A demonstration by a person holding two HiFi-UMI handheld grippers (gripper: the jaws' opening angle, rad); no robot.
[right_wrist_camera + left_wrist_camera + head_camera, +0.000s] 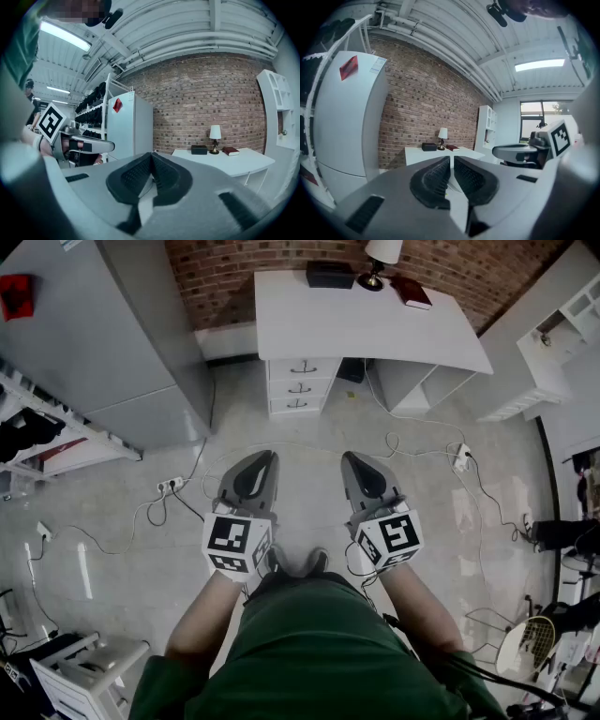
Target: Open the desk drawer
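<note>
Both grippers — left gripper [270,457] and right gripper [349,457] — hover side by side over the floor [309,502], fingers pressed together on nothing. Three desk drawers [302,387] sit shut under the white worktop [356,324] — well apart from them, by the brick wall [234,277].

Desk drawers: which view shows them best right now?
Head view: all three drawers, handles facing the camera, sit under the white desk. The left gripper view and the right gripper view show only the desk's top; their jaws hide the drawer fronts.
</note>
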